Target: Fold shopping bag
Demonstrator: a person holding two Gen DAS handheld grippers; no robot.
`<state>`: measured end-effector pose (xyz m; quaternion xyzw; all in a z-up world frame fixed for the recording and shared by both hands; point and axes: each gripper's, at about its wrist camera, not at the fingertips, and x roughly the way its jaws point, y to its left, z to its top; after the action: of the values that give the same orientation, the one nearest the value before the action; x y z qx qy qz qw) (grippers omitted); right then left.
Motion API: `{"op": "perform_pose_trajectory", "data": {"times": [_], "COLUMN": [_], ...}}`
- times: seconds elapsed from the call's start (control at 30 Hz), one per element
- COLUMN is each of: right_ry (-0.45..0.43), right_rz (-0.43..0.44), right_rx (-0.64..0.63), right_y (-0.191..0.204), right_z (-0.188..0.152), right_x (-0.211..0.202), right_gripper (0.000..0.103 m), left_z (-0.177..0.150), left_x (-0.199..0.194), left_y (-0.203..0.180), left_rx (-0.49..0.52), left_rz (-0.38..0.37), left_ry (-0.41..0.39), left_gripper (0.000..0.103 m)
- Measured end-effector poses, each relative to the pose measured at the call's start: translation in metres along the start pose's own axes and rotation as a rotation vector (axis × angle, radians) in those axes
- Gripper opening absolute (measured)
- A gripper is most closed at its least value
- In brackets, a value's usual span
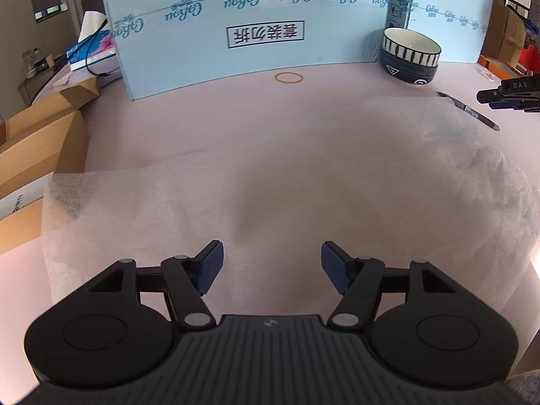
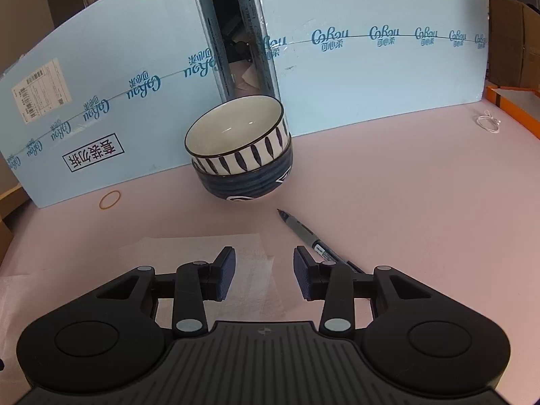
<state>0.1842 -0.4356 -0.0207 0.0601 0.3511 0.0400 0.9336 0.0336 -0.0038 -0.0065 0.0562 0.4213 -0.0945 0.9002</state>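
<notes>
One translucent white shopping bag (image 1: 303,182) lay flat on the pink table (image 1: 219,114). The left gripper (image 1: 271,266) and the right gripper (image 2: 264,275) hung over it, fingers spread, pinching nothing. Beyond lay two stacked bowls (image 2: 241,155), one pen (image 2: 314,241), one rubber band (image 2: 110,199).

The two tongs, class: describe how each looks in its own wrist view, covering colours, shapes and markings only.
The left tongs and right tongs look alike: matte black linkage arms with silver round pivot pins, two large round black discs at the base, a dark grey ribbed centre plate bearing a small pale logo, and blue ribbed pads on the fingertips. No cables, hands or sleeves show.
</notes>
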Motion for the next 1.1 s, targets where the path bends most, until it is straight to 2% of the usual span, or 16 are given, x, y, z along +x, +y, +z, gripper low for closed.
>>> {"op": "perform_pose_trajectory", "data": {"times": [0.13, 0.2, 0.23, 0.27, 0.3, 0.43, 0.57, 0.63, 0.7, 0.73, 0.77, 0.87, 0.93, 1.0, 1.1], "right_ry": [0.054, 0.078, 0.085, 0.092, 0.096, 0.093, 0.017, 0.021, 0.047, 0.052, 0.051, 0.054, 0.077, 0.094, 0.093], "right_rz": [0.016, 0.044, 0.051, 0.057, 0.063, 0.087, 0.083, 0.066, 0.044, 0.031, 0.028, 0.050, 0.062, 0.070, 0.101], "right_rx": [-0.018, -0.005, -0.012, -0.020, -0.028, -0.049, -0.080, -0.087, -0.052, -0.028, -0.001, 0.066, 0.070, 0.070, 0.112], "right_y": [0.001, -0.001, 0.001, 0.002, 0.003, 0.012, 0.020, 0.016, 0.003, -0.003, -0.008, -0.019, -0.018, -0.015, -0.018], "right_z": [0.008, 0.011, 0.011, 0.012, 0.012, 0.012, 0.017, 0.022, 0.025, 0.026, 0.024, 0.018, 0.016, 0.014, 0.013], "right_x": [0.027, 0.033, 0.033, 0.034, 0.032, 0.023, 0.002, 0.002, 0.013, 0.019, 0.022, 0.026, 0.030, 0.034, 0.037], "right_gripper": [0.036, 0.036, 0.031, 0.011, 0.000, 0.001, 0.001, 0.001, 0.012, 0.027, 0.035, 0.038, 0.044, 0.045, 0.057], "left_z": [-0.021, -0.031, -0.036, -0.042, -0.048, -0.071, -0.088, -0.093, -0.098, -0.100, -0.101, -0.106, -0.110, -0.111, -0.112], "left_x": [-0.022, -0.034, -0.042, -0.048, -0.055, -0.069, -0.076, -0.077, -0.077, -0.076, -0.076, -0.077, -0.078, -0.078, -0.078], "left_y": [0.034, 0.049, 0.058, 0.065, 0.072, 0.096, 0.105, 0.105, 0.105, 0.105, 0.106, 0.106, 0.108, 0.110, 0.111], "left_rx": [-0.120, -0.186, -0.219, -0.239, -0.256, -0.338, -0.409, -0.426, -0.453, -0.467, -0.480, -0.512, -0.537, -0.559, -0.581], "left_rz": [0.078, 0.113, 0.132, 0.149, 0.166, 0.208, 0.199, 0.174, 0.136, 0.116, 0.095, 0.070, 0.057, 0.055, 0.034], "left_ry": [0.017, 0.017, 0.018, 0.025, 0.033, 0.079, 0.090, 0.086, 0.076, 0.070, 0.063, 0.037, 0.021, 0.011, 0.001], "left_gripper": [0.063, 0.068, 0.070, 0.070, 0.070, 0.071, 0.071, 0.072, 0.073, 0.074, 0.074, 0.077, 0.077, 0.077, 0.077]}}
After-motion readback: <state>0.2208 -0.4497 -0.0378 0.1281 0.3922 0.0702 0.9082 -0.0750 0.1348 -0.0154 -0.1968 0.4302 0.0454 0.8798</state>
